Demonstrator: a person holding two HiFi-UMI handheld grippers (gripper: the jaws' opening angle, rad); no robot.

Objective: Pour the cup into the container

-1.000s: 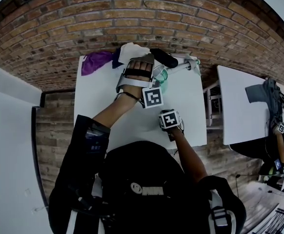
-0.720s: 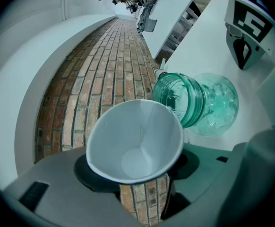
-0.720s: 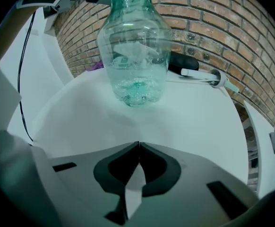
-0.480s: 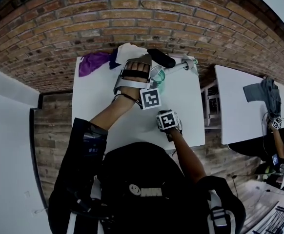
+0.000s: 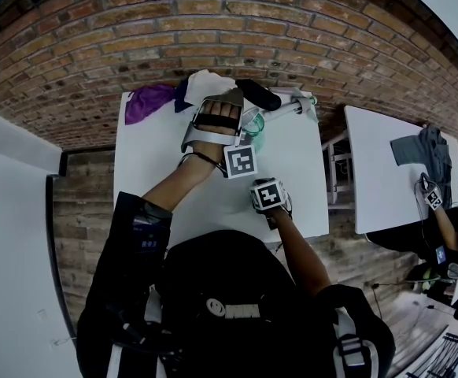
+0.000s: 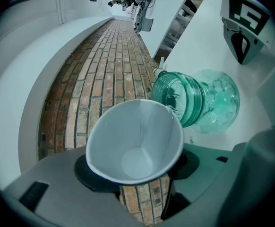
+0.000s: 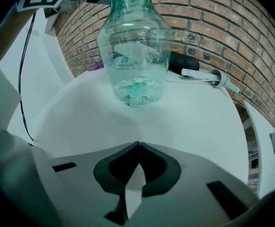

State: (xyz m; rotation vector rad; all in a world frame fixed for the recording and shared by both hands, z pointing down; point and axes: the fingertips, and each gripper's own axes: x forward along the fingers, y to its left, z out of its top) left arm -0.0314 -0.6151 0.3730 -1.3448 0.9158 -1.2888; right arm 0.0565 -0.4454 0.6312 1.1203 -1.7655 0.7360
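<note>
A white paper cup lies tilted on its side between the jaws of my left gripper, which is shut on it. The cup's rim rests at the mouth of a green clear plastic bottle. I see no liquid inside the cup. The bottle stands upright on the white table with a little bubbly liquid at its bottom. In the head view my left gripper hangs over the bottle. My right gripper rests nearer the front edge, its jaws shut on nothing.
At the table's far edge lie a purple cloth, a white cloth, a black object and a white tube-like tool. A brick floor surrounds the table. A second white table stands to the right, with another person working there.
Both grippers keep their places relative to the bottle, and the cup stays tilted at its mouth. Only the head view has drifted slightly.
</note>
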